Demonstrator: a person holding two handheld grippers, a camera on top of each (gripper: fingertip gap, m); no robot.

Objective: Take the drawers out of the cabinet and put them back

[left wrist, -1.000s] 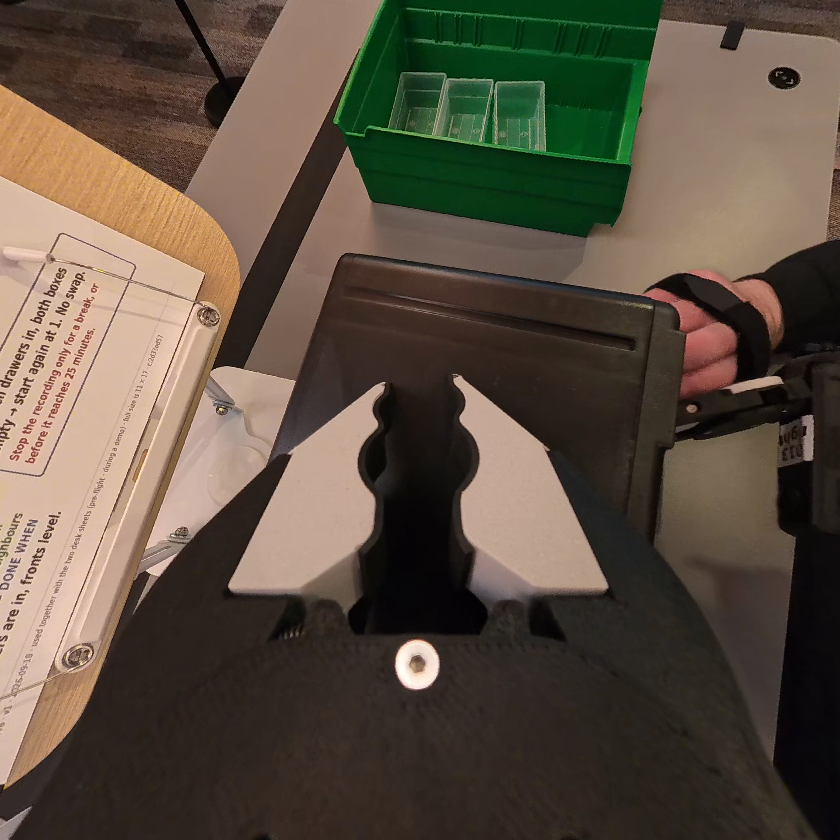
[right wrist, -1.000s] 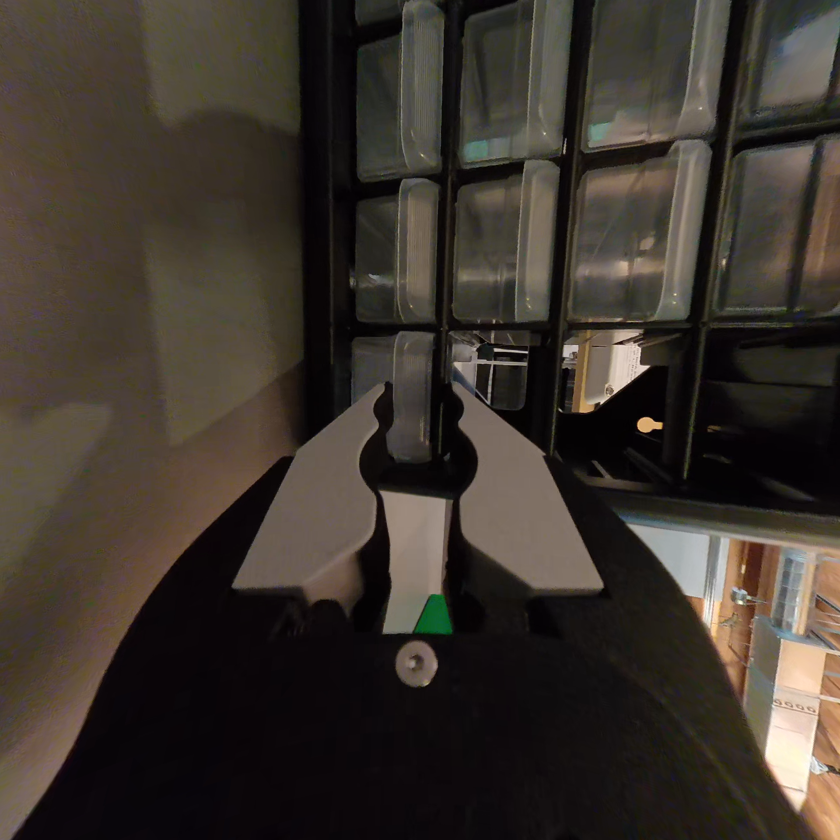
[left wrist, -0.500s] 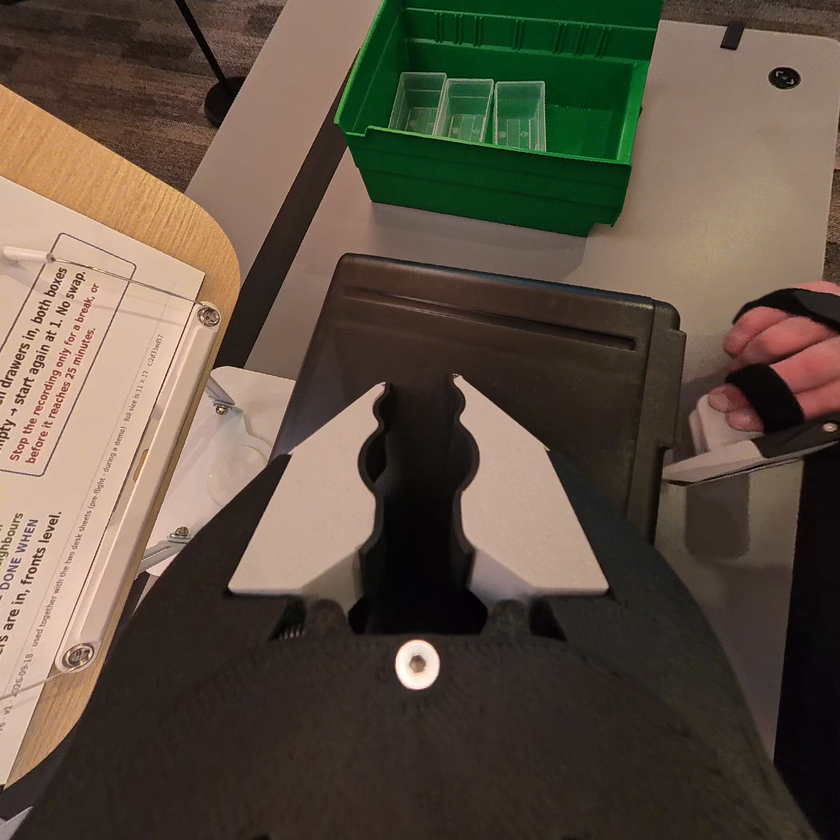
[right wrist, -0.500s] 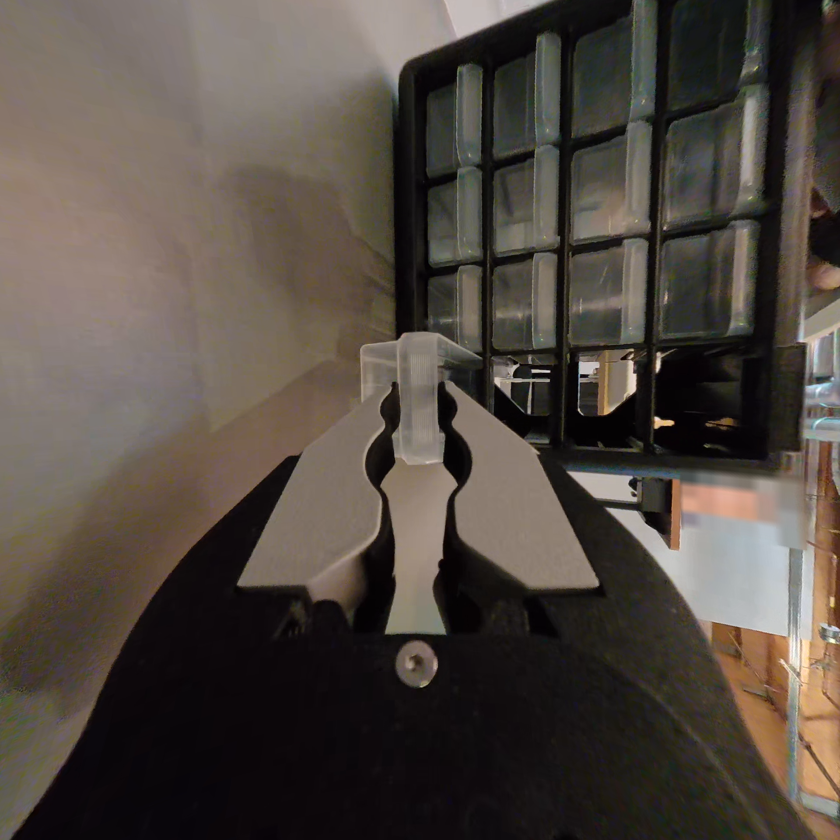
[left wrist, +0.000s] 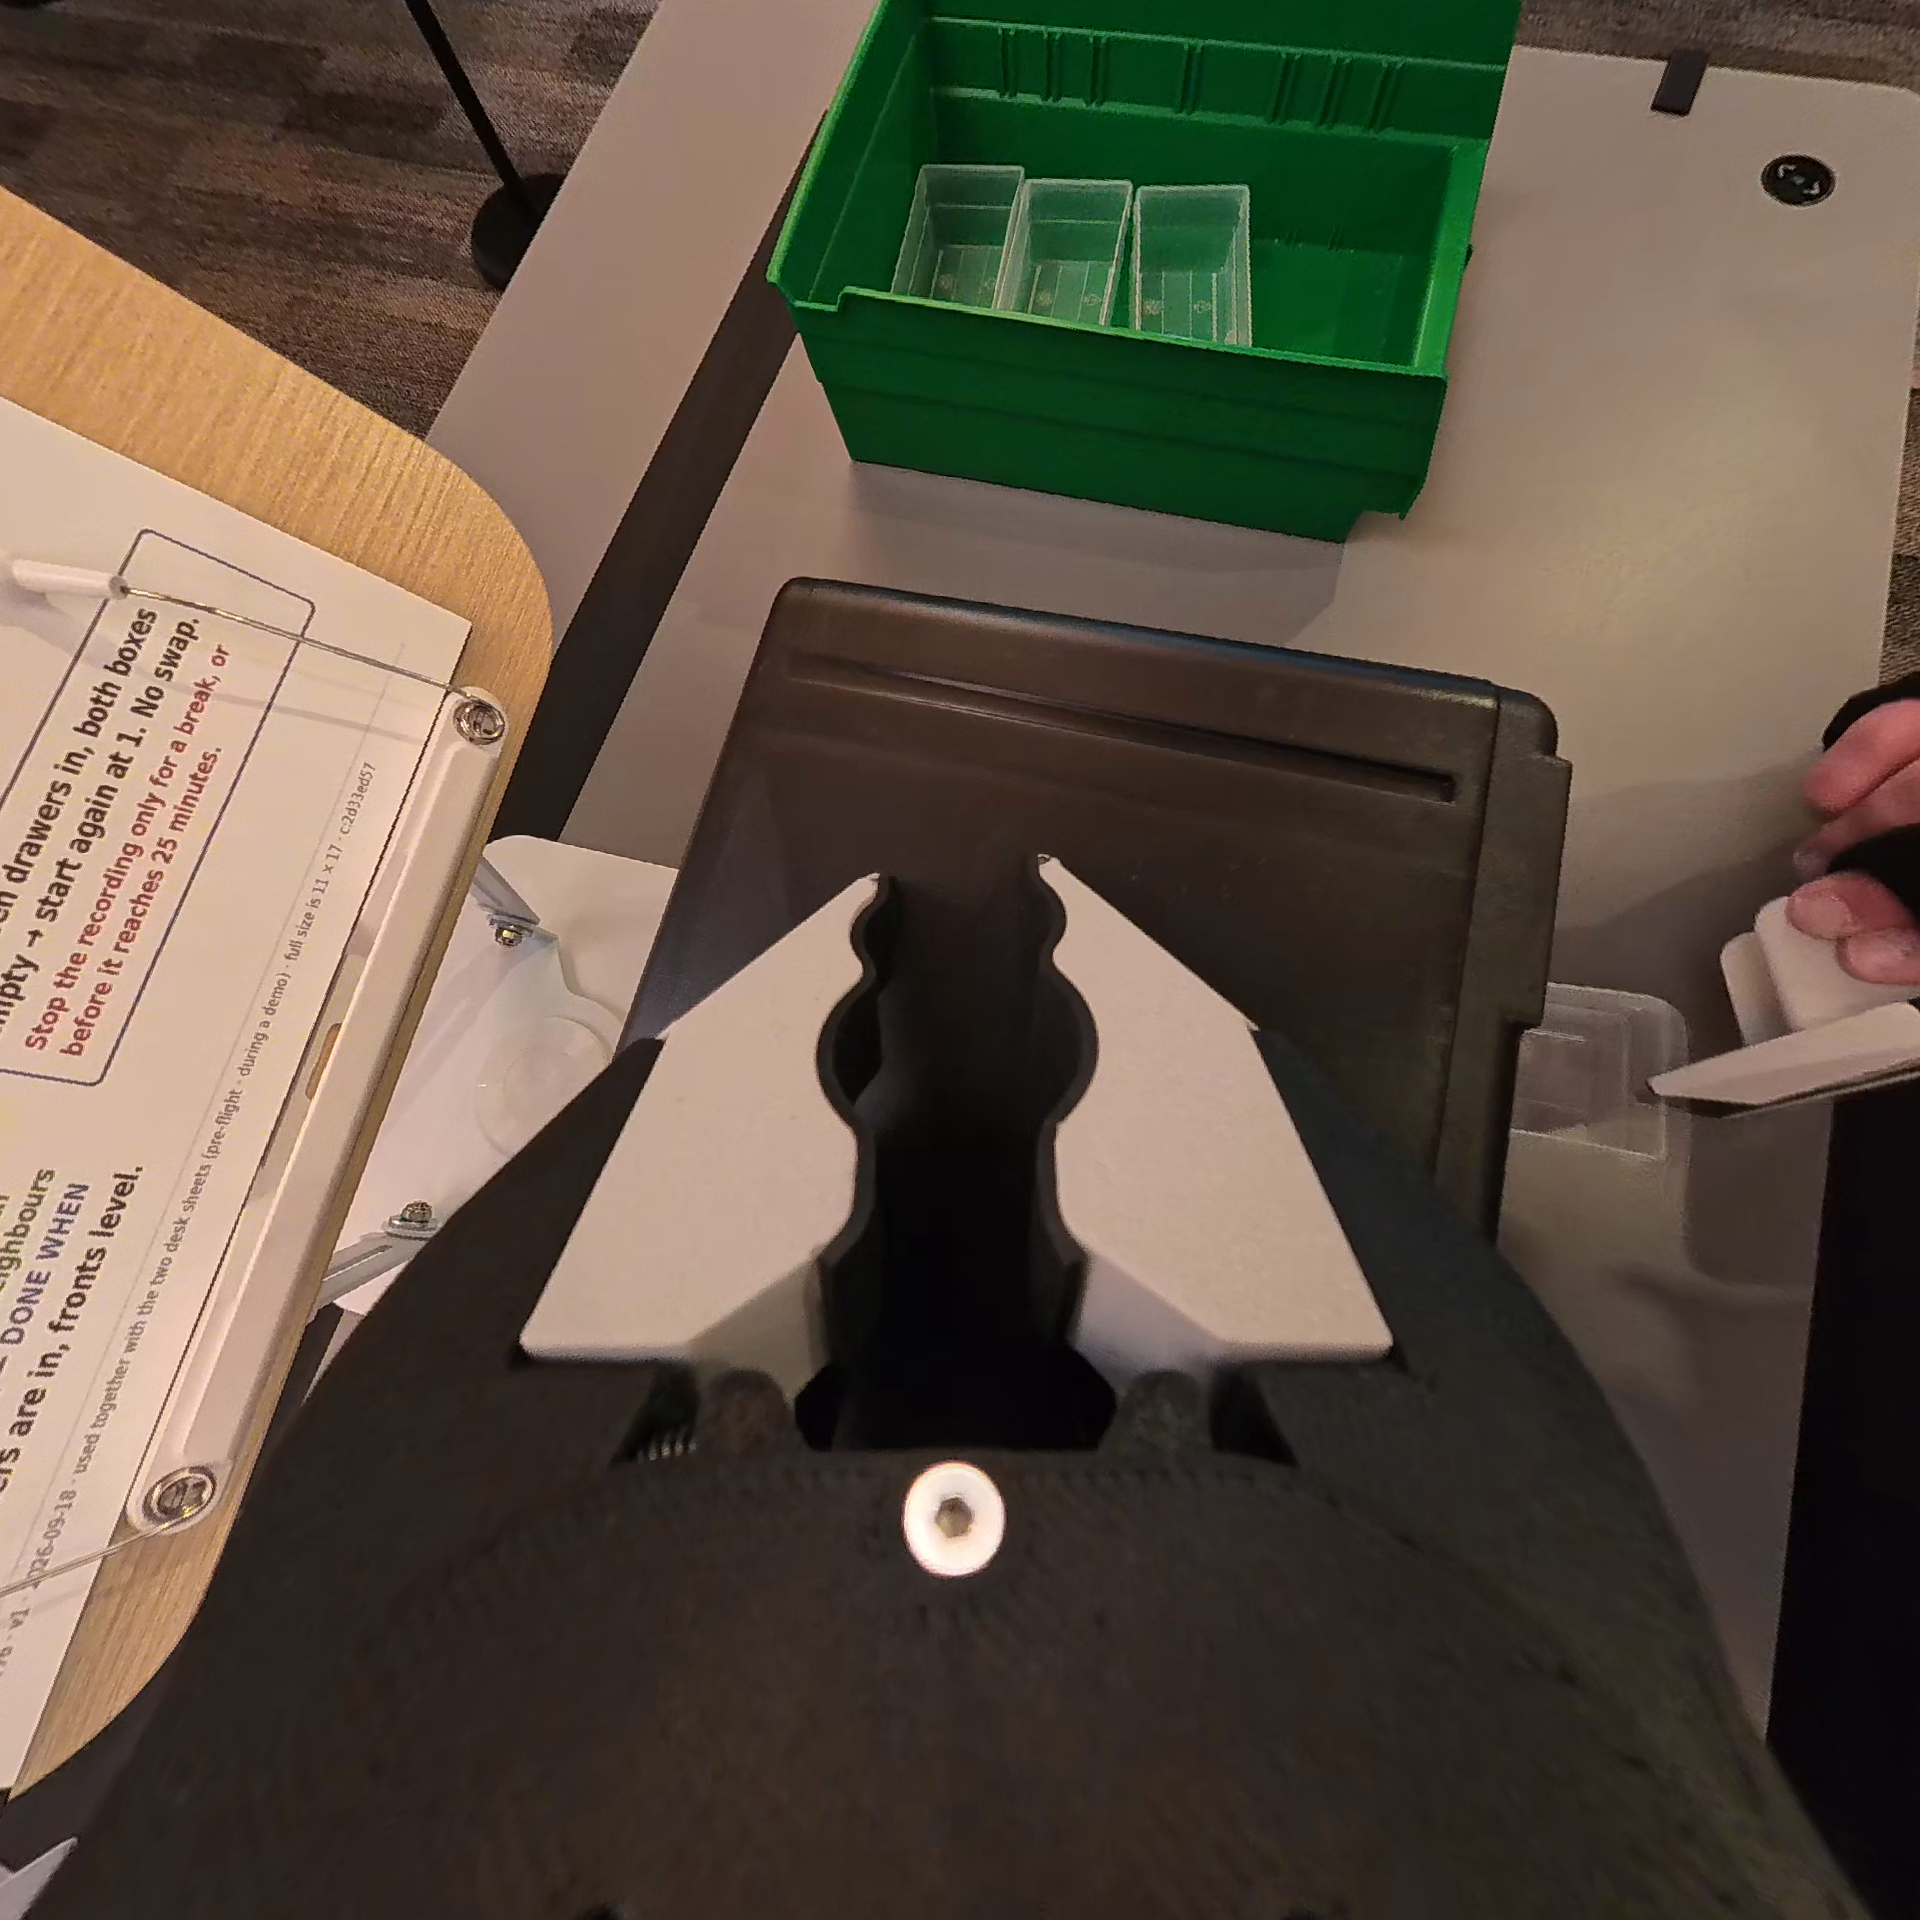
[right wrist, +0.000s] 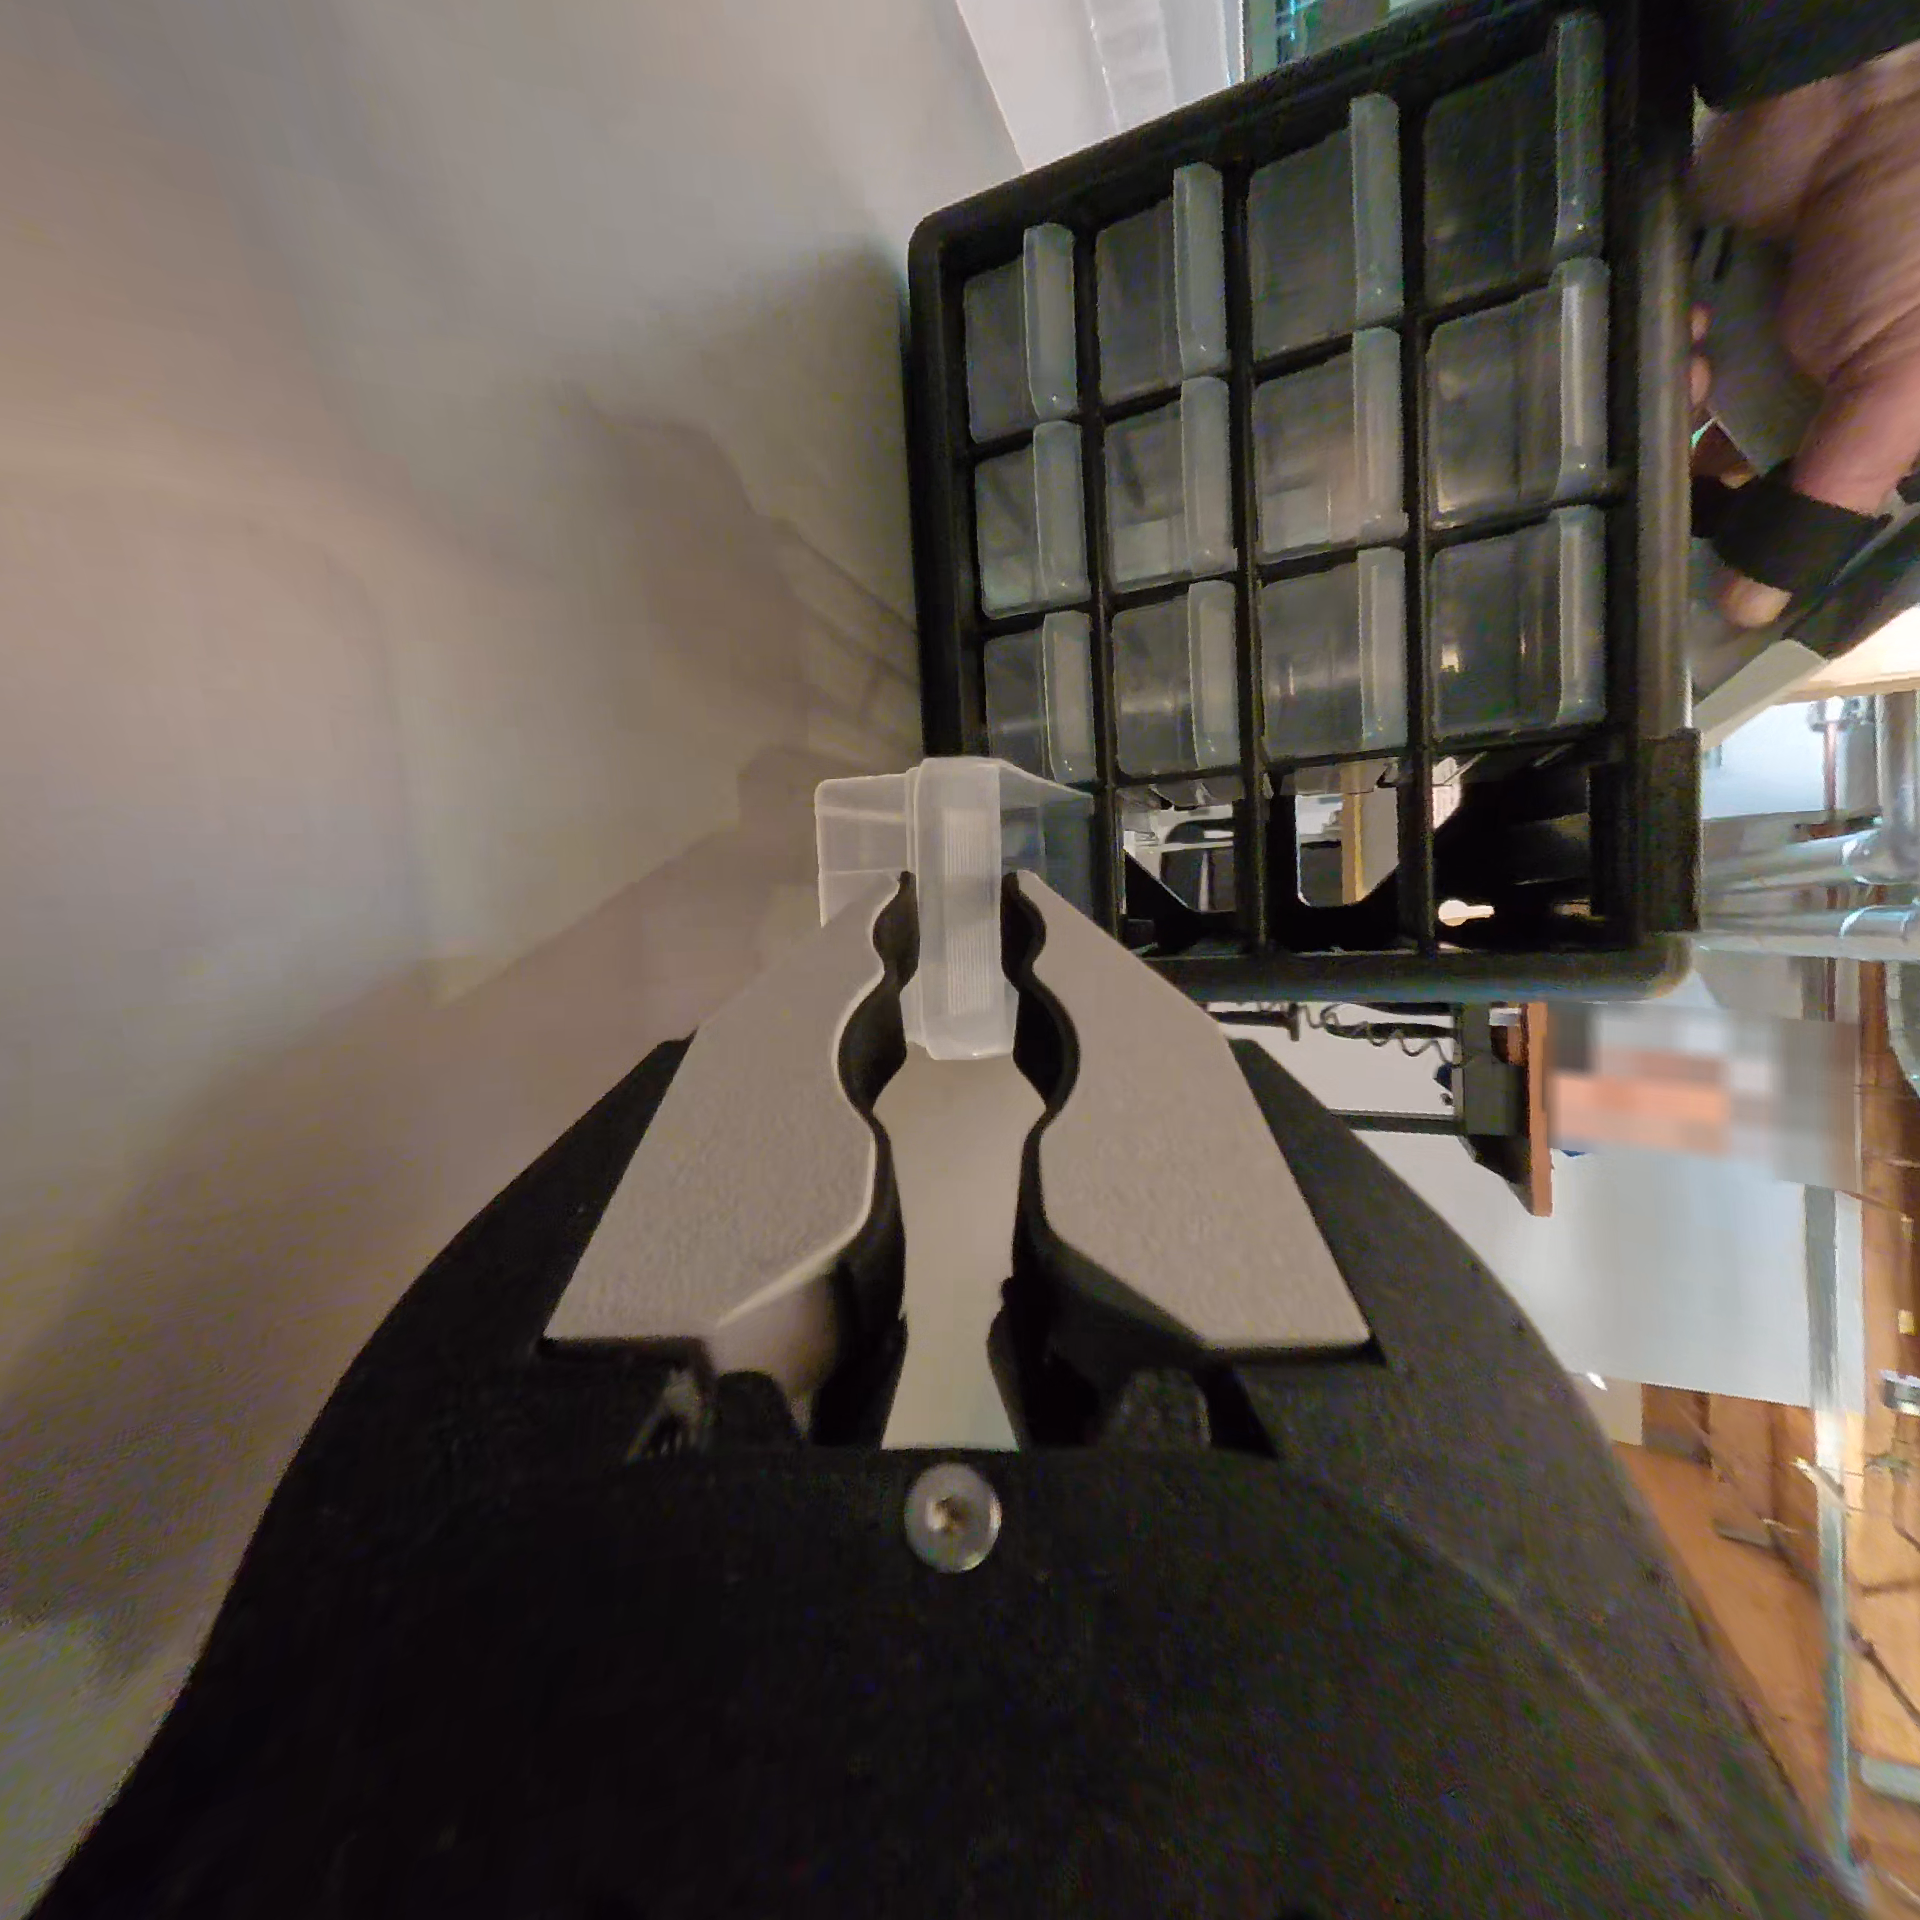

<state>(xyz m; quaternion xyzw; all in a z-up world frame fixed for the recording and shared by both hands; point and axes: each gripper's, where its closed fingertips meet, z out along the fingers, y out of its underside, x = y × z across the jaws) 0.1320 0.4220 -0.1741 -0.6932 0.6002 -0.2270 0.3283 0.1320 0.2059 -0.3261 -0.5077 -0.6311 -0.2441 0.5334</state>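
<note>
The black cabinet (left wrist: 1143, 831) stands on the grey table. My left gripper (left wrist: 958, 873) rests on its top, its jaws a narrow gap apart with nothing between them. In the right wrist view the cabinet (right wrist: 935, 499) appears turned sideways, with clear drawers in three rows and the last row of slots (right wrist: 1351, 852) empty. My right gripper (right wrist: 958, 883) is shut on the handle of a clear drawer (right wrist: 956, 935) held just outside the cabinet front. The drawer (left wrist: 1590, 1060) also shows in the left wrist view, beside the cabinet.
A green bin (left wrist: 1091, 322) at the back of the table holds three clear drawers (left wrist: 1070, 249). A wooden table with a printed sheet (left wrist: 156, 935) under a clear holder lies to the left. A hand (right wrist: 1849, 312) steadies the cabinet top.
My right gripper has drawn the clear drawer out of its slot and away from the cabinet front. The left gripper has stayed on the cabinet top.
</note>
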